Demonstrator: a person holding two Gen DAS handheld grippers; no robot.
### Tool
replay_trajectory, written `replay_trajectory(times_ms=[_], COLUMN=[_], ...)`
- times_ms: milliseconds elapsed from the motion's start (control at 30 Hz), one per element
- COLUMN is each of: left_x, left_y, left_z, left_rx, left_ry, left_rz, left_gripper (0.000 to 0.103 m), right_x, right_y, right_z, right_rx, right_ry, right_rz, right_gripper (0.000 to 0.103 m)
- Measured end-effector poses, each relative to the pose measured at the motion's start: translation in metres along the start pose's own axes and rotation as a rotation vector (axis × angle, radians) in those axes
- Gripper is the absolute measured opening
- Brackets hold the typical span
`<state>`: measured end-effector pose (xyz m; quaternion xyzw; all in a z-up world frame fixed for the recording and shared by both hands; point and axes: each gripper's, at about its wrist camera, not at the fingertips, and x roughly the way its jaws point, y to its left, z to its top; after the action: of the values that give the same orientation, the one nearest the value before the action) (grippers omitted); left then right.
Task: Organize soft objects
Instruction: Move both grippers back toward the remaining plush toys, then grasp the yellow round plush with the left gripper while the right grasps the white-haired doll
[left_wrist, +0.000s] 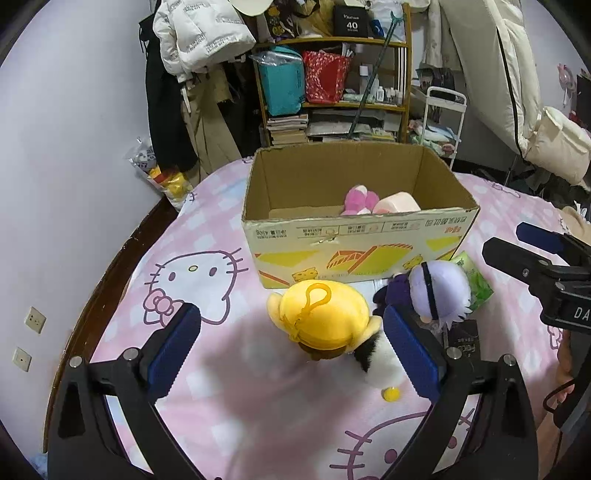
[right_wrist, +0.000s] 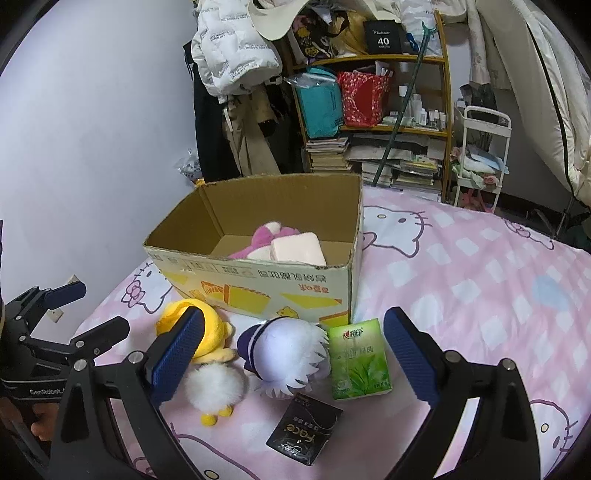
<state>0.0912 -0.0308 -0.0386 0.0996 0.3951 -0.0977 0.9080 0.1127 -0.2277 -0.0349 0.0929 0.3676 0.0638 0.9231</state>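
1. The box (left_wrist: 360, 254) on the bed (right_wrist: 480, 288) holds a pink plush (right_wrist: 267, 236) and a pale pack (right_wrist: 297, 251).
2. The duck (left_wrist: 323, 317), yellow-hooded with a white fluffy body, lies before the box beside a purple doll (right_wrist: 284, 350).
3. Left gripper (left_wrist: 291, 347) spread wide around the duck, not touching it; right gripper (right_wrist: 295, 350) wide, empty.

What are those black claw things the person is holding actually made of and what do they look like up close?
Each is a black, angular frame with silver round bolts. The left gripper and right gripper both end in two fingers faced with textured dark-blue pads. White lettering, partly readable as "GenRobot", marks the left one's body as seen from the right wrist view. A thin black cable loops near the right one's handle. Bare fingers show; no sleeves are visible.
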Motion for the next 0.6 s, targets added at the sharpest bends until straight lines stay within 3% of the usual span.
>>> replay_trajectory(times_ms=[600], left_x=[0.054], left_y=[-0.022], left_z=[-0.002], left_rx=[0.099], left_ry=[0.132], left_rz=[-0.01], left_gripper=[0.098], right_x=[0.036], right_y=[-0.008], right_z=[-0.006], right_rx=[-0.002], right_ry=[0.08], right_rz=[0.011], right_gripper=[0.102])
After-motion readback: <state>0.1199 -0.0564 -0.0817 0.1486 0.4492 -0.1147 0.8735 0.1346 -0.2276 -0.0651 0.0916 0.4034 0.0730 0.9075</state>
